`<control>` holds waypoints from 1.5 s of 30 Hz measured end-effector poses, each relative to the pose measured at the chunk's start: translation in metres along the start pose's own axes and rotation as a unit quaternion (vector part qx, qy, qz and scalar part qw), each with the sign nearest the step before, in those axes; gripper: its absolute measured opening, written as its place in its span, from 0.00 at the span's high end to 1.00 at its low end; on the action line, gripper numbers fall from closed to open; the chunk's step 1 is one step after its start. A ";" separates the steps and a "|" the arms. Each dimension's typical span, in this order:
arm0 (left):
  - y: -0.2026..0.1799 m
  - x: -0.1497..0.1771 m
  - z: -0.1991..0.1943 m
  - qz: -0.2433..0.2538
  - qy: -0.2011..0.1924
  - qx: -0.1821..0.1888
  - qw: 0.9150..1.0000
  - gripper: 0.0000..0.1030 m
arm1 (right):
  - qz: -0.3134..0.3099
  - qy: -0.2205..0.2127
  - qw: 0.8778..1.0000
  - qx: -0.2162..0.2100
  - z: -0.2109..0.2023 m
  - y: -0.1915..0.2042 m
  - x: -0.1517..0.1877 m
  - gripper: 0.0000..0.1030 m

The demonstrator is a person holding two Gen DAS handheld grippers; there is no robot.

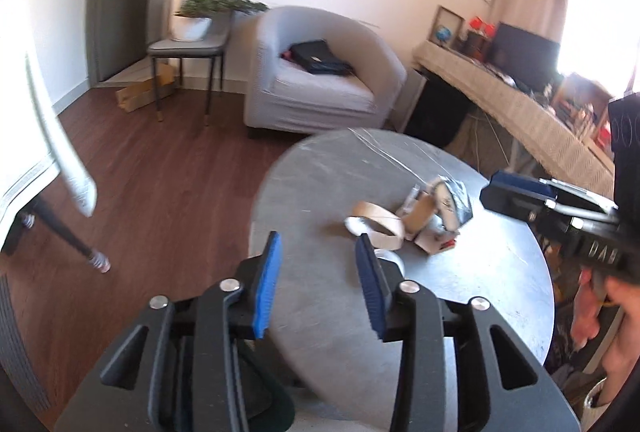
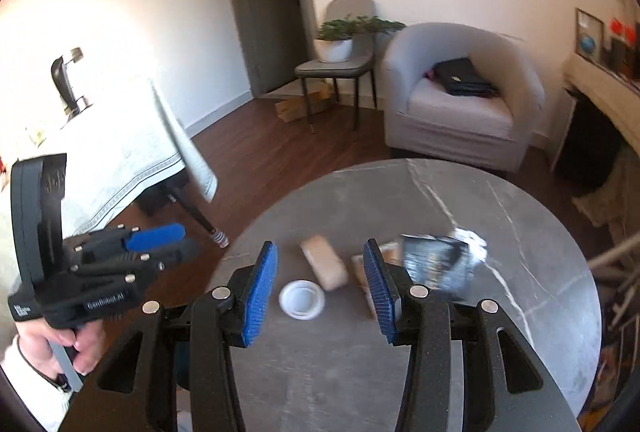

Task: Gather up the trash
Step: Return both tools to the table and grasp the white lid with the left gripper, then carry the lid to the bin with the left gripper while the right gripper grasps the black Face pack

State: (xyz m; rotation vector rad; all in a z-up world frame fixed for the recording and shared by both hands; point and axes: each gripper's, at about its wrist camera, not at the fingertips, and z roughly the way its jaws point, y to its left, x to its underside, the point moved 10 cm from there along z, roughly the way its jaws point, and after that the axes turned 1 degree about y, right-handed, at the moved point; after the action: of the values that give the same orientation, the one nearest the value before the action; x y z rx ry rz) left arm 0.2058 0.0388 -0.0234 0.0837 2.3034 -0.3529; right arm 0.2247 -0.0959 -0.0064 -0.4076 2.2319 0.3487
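Grey marble-like stone with thin white veins makes the top of the round table [image 2: 520, 332], which stands on a dark brown wooden floor [image 1: 160, 171] in a living room with white walls. On the table, near its middle, lies the trash: a white plastic lid [image 2: 301, 299] lying flat, a beige paper piece [image 2: 324, 262] just beside it, and a crumpled black and silver wrapper [image 2: 438, 264] a little further to the right. In the left wrist view the same pile looks like curled strips of beige cardboard [image 1: 380, 226] touching the wrapper [image 1: 456, 197], but motion blur hides the small details. The left gripper [image 1: 320, 252] hovers above the near edge of the table with its blue pads spread apart and nothing between them. The right gripper [image 2: 318, 264] is also spread wide and empty, above the lid and the paper piece, not touching them. Behind the table stands a light grey armchair [image 2: 460, 111] with a dark bag [image 2: 462, 75] on its seat, and beside it a grey chair [image 2: 340, 63] which carries a white pot with a green plant [image 2: 340, 39]. A cardboard box [image 2: 298, 105] lies on the floor under this chair. To the left there is another table covered with a white cloth [image 2: 132, 159].
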 end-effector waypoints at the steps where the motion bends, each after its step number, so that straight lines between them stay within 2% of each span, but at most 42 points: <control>1: -0.007 0.001 0.007 0.007 0.005 0.005 1.000 0.54 | 0.004 0.001 1.000 0.006 0.001 -0.007 0.003 0.55; 5: -0.031 0.006 0.033 0.027 0.018 0.017 0.999 0.45 | 0.026 0.010 1.000 0.014 0.006 -0.037 0.017 0.36; 9: -0.040 0.021 0.055 0.050 0.040 0.008 0.998 0.42 | 0.038 0.011 0.999 0.017 0.008 -0.051 0.030 0.25; 18: -0.048 0.035 0.084 0.073 0.066 -0.013 0.995 0.40 | 0.054 0.021 0.998 0.013 0.012 -0.071 0.048 0.11; 21: -0.050 0.037 0.091 0.070 0.072 -0.011 0.995 0.42 | 0.057 0.025 0.998 0.012 0.015 -0.072 0.050 0.11; 23: -0.051 0.039 0.096 0.073 0.077 -0.019 0.994 0.46 | 0.057 0.028 0.998 0.014 0.015 -0.071 0.051 0.11; 24: -0.051 0.041 0.099 0.076 0.083 -0.023 0.993 0.53 | 0.056 0.031 0.998 0.014 0.016 -0.071 0.051 0.11; 27: -0.051 0.043 0.100 0.079 0.083 -0.023 0.993 0.59 | 0.054 0.029 0.998 0.014 0.019 -0.068 0.047 0.11; 38: -0.051 0.039 0.075 0.055 0.056 0.012 0.997 0.59 | 0.048 0.038 0.998 0.017 0.045 -0.058 0.046 0.11; 45: -0.026 0.037 0.059 0.040 0.048 0.007 0.998 0.59 | 0.064 0.040 0.997 0.018 0.055 -0.065 0.043 0.11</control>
State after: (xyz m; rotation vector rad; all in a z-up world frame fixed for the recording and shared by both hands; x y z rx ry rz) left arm 0.2177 -0.0043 -0.0823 0.2033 2.3851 -0.3307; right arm 0.2624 -0.1410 -0.0812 -0.2639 2.3448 0.3649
